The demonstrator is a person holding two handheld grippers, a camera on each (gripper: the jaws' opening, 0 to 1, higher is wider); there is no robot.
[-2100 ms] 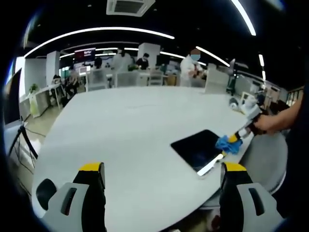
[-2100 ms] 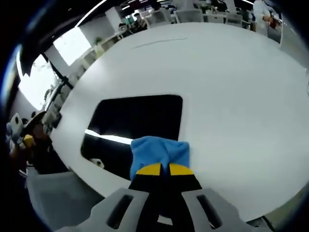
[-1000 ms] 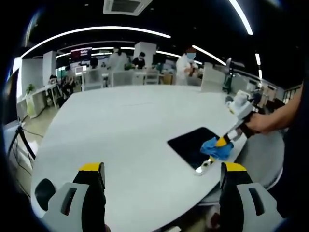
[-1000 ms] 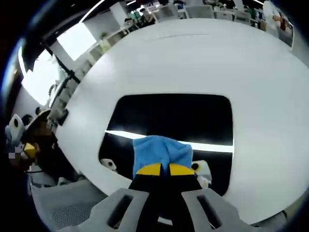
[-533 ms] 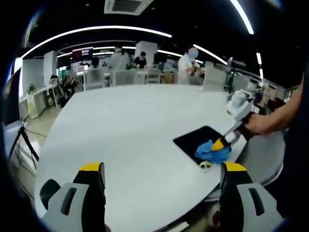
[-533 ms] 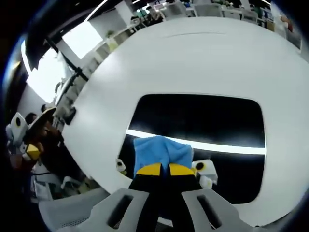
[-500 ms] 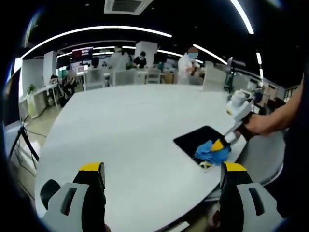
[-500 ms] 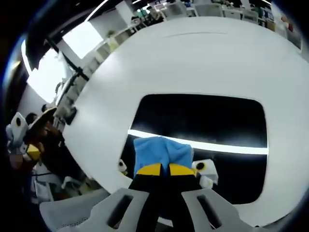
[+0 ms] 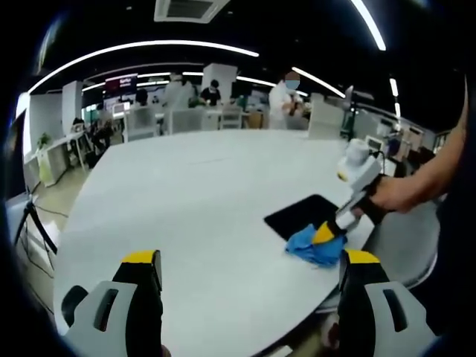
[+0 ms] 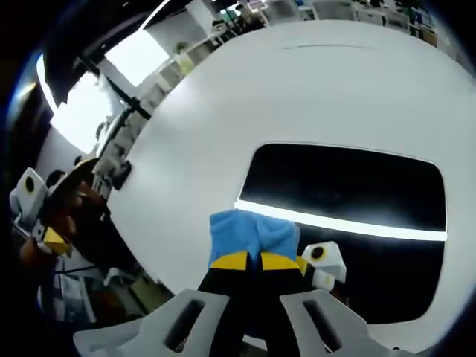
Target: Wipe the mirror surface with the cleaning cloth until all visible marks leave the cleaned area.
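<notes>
A dark rectangular mirror (image 10: 349, 216) lies flat on the white round table (image 10: 245, 111), reflecting a bright ceiling light strip. My right gripper (image 10: 248, 260) is shut on a blue cleaning cloth (image 10: 249, 233), which rests at the mirror's near left edge, partly on the table. In the left gripper view the mirror (image 9: 301, 214) lies at the right near the table's edge, with the blue cloth (image 9: 312, 245) at its near corner under the right gripper (image 9: 325, 233), held by a person's hand (image 9: 394, 195). My left gripper (image 9: 249, 260) stands open above the table with nothing between its jaws.
The table (image 9: 186, 201) stretches far and wide to the left of the mirror. Its edge runs close behind the cloth. Several people and desks (image 9: 223, 108) stand at the far side of the room. A tripod leg (image 9: 33, 223) is at the left.
The right gripper has dragged the cloth along the mirror toward its near left edge; the cloth now overlaps the table. The left gripper has stayed open and nearly still.
</notes>
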